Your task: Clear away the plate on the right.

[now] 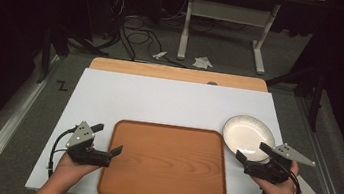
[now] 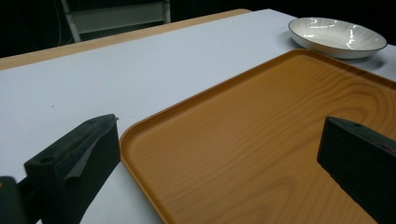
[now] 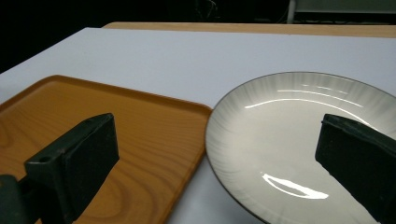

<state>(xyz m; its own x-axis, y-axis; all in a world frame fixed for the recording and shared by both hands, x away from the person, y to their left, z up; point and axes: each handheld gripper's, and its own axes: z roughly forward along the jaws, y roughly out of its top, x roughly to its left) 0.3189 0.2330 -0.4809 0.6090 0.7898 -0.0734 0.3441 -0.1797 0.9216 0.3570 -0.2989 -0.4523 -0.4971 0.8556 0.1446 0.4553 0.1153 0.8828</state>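
Note:
An empty wooden tray (image 1: 166, 164) lies at the front middle of the white board (image 1: 169, 101). Just off its far right corner sits an empty white plate (image 1: 248, 135) with a thin dark rim. My left gripper (image 1: 110, 138) is open at the tray's left edge; in the left gripper view its jaws straddle the tray (image 2: 261, 140) rim, with the plate (image 2: 336, 35) far off. My right gripper (image 1: 250, 150) is open at the plate's near edge. In the right gripper view, the plate (image 3: 299, 135) and the tray (image 3: 140, 126) corner lie between its jaws.
The white board covers a wooden tabletop (image 1: 178, 73) whose far strip shows. A small paper tag (image 1: 305, 187) lies by the right hand. Beyond the table, cables (image 1: 137, 37), a white frame leg (image 1: 185, 28) and crumpled paper (image 1: 203, 62) are on the floor.

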